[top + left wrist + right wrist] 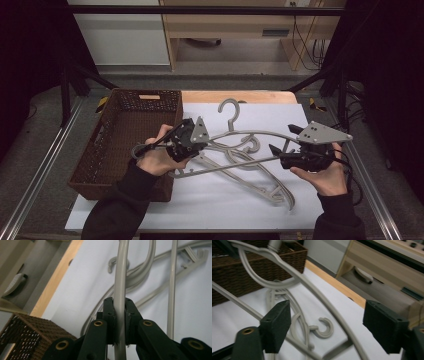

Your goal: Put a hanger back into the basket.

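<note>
Now: left tool pinching hanger, right tool spread

High view: left tool (172, 142) holds grey hanger (250, 135) lifted over white worktop (200, 200), beside wicker basket (125, 135). Right tool (280, 155) at hanger's other end; more hangers (240, 172) lie beneath.

Left gripper view: pads pressed together on hanger rod (120, 302).

Right gripper view: pads spread wide, hanger arm (332, 310) passing between, untouched.

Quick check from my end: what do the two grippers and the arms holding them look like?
Both grippers are black. The left gripper and right gripper each carry a grey three-cornered plate dotted with small holes. Up close, the jaws are flat black blocks on linked arms with brass-coloured pivot rings. A black cable trails from the right one. Both sleeves are black.
</note>
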A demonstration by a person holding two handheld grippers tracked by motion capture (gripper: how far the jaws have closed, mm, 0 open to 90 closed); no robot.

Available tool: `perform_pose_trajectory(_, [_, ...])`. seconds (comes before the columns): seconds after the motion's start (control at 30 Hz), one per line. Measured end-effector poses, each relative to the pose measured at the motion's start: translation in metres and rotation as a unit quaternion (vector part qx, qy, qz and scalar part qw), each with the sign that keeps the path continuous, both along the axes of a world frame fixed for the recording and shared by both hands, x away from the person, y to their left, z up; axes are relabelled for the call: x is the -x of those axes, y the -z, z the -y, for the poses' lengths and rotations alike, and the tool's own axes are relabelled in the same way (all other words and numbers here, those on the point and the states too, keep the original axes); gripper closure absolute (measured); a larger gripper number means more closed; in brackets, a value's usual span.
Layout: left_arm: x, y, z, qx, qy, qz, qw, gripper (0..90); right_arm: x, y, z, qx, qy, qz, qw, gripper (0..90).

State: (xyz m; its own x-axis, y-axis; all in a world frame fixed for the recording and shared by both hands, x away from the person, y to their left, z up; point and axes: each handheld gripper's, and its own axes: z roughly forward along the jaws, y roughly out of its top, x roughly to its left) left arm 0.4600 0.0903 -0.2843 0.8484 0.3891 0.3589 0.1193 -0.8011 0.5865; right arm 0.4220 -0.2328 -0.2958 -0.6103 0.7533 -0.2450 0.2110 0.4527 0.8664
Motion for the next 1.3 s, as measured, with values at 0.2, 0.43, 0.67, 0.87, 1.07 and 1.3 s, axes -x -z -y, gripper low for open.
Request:
perform_pose_trajectory(0.2, [-0.003,-0.01,-0.018,0.033,-0.042,0.012,0.9985,82.2,0.003,0.004,0.014,-0.048,0.04,0.009,0.998,14.2])
perform_pose_trajectory(0.43, [0.0,-0.026,-0.05,0.075,-0.081,0.028,0.9935,82.2,0.009,0.011,0.03,-0.087,0.077,0.02,0.9931,12.2])
perform_pose_trajectory(0.67, [0.005,-0.037,-0.081,0.104,-0.122,0.05,0.9859,82.2,0.011,0.034,0.042,-0.108,0.093,0.001,0.9898,12.1])
perform_pose_trajectory(0.87, [0.008,-0.038,-0.107,0.122,-0.162,0.065,0.9771,82.2,0.006,0.051,0.042,-0.107,0.101,-0.025,0.9888,11.1])
perform_pose_trajectory(1.07, [0.008,-0.03,-0.133,0.131,-0.213,0.083,0.9648,82.2,0.002,0.057,0.036,-0.105,0.101,-0.034,0.9887,11.4])
perform_pose_trajectory(1.3, [0.003,-0.025,-0.162,0.127,-0.257,0.092,0.9536,82.2,0.0,0.062,0.032,-0.097,0.098,-0.04,0.9896,11.7])
